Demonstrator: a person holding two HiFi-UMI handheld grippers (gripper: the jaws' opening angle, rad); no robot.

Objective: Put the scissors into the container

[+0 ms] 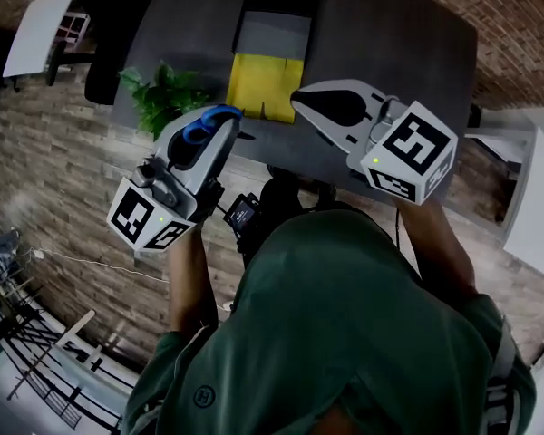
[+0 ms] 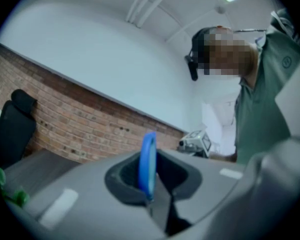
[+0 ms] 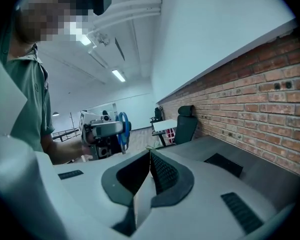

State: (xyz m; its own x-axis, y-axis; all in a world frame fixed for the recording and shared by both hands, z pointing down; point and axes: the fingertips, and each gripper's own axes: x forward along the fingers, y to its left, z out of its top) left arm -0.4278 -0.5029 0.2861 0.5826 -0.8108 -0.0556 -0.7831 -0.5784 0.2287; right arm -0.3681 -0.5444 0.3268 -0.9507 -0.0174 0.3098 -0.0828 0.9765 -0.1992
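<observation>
Left hand-held gripper point(image 1: 219, 125): jaws clamped on the blue plastic ring handle of the scissors point(image 2: 148, 161).
Right hand-held gripper point(image 3: 150, 159): jaws closed together, nothing between them.
Scissors: held above the near edge of the dark grey surface point(image 1: 390, 53), not in the container.
Grey rectangular container with a yellow near end point(image 1: 267, 80): on the surface, just beyond both gripper tips.
Green leafy plant point(image 1: 163, 98): left of the container.

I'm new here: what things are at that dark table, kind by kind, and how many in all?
Tongs: 2, left tongs and right tongs
Scissors: 1, gripped by the left tongs
Plant: 1
Container: 1
Total: 5
</observation>
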